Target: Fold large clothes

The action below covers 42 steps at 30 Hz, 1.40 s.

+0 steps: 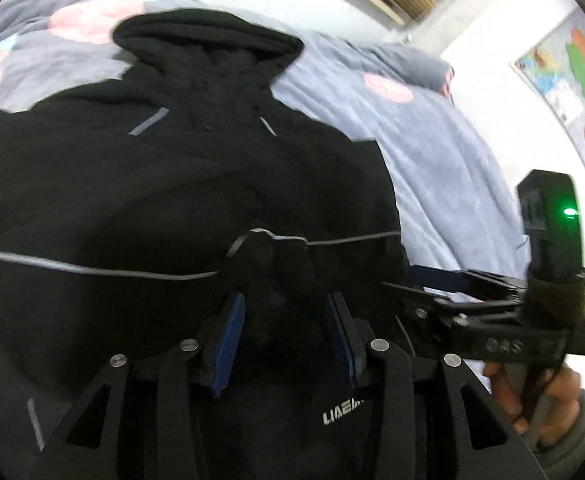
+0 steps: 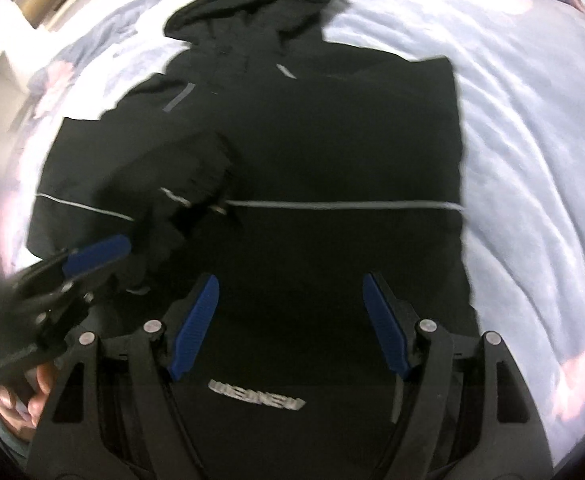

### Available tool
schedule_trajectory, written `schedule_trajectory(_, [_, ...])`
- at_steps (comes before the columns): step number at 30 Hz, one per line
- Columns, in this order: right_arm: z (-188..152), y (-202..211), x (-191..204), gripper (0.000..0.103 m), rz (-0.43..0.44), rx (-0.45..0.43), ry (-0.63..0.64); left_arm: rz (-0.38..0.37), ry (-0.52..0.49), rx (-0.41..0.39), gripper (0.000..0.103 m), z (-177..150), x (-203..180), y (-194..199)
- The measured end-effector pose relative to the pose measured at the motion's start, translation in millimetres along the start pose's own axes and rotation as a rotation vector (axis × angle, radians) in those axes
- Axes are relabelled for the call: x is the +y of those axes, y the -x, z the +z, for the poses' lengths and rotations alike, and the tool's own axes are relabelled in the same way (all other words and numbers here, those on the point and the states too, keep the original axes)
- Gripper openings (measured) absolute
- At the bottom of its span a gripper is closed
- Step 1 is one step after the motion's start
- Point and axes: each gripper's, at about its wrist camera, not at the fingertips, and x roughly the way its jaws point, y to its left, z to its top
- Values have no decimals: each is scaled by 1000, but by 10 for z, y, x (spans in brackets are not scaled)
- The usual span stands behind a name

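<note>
A large black hooded jacket [image 2: 332,140] with a thin grey stripe across the chest lies front up on a bed, hood at the far end; it also fills the left wrist view [image 1: 152,184]. My left gripper [image 1: 286,300] is shut on a bunched black sleeve cuff [image 1: 280,264] and holds it over the jacket's body. In the right wrist view the left gripper [image 2: 104,256] shows at the left with that sleeve [image 2: 180,184]. My right gripper [image 2: 290,300] is open and empty over the jacket's lower front; it shows at the right in the left wrist view [image 1: 432,280].
The bed has a pale grey-blue cover [image 2: 532,160] with pink patches [image 1: 388,86]. A coloured map [image 1: 580,92] hangs on the white wall at the right. White print [image 2: 256,398] sits on the jacket near my right gripper.
</note>
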Motion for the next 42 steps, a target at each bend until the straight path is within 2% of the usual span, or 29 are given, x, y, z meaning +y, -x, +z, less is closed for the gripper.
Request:
schedule_trajectory(7, [184, -207, 353, 73, 132, 14, 2, 112, 81, -93, 44, -84, 365, 617])
schedule_trajectory(11, [265, -395, 447, 71, 139, 25, -28, 193, 109, -129, 43, -125, 573, 882])
schedule_trajectory(13, [307, -470, 449, 61, 176, 37, -58, 221, 130, -143, 43, -135, 669, 985])
schedule_trajectory(14, [322, -488, 454, 41, 191, 43, -66, 230, 138, -147, 43, -132, 715, 1018])
schedule_trajectory(15, [336, -494, 472, 28, 182, 47, -59, 243, 145, -150, 43, -127, 755, 1053])
schedule_trajectory(16, [346, -486, 486, 20, 195, 53, -49, 257, 149, -155, 44, -111, 790, 1084])
schedule_trajectory(18, [350, -352, 517, 16, 199, 24, -25, 278, 145, -168, 43, -51, 839, 1146])
schedule_trajectory(23, [384, 272, 409, 14, 157, -112, 7, 306, 95, -220, 43, 187, 817, 1260])
schedule_trajectory(25, [397, 567, 229, 14, 118, -177, -6, 297, 81, -234, 43, 291, 774, 1240])
schedule_trajectory(27, [393, 797, 7, 14, 36, -232, -15, 295, 65, -227, 44, 383, 760, 1140])
schedule_trajectory(29, [382, 829, -204, 15, -38, -237, -18, 297, 57, -204, 43, 432, 776, 989])
schedule_trajectory(31, [355, 681, -445, 16, -63, -193, -66, 319, 66, -139, 43, 468, 853, 698])
schedule_trajectory(35, [194, 75, -781, 16, -109, -66, -126, 387, 123, 9, 43, 375, 1180, 84])
schedule_trajectory(36, [123, -140, -858, 16, -107, -20, -151, 391, 129, 7, 43, 347, 1225, 28])
schedule_trajectory(38, [53, -307, -973, 16, -99, 9, -184, 396, 134, 2, 43, 336, 1270, -27])
schedule_trajectory(42, [22, -400, -1032, 18, -83, 5, -211, 400, 117, 11, 43, 360, 1262, -52])
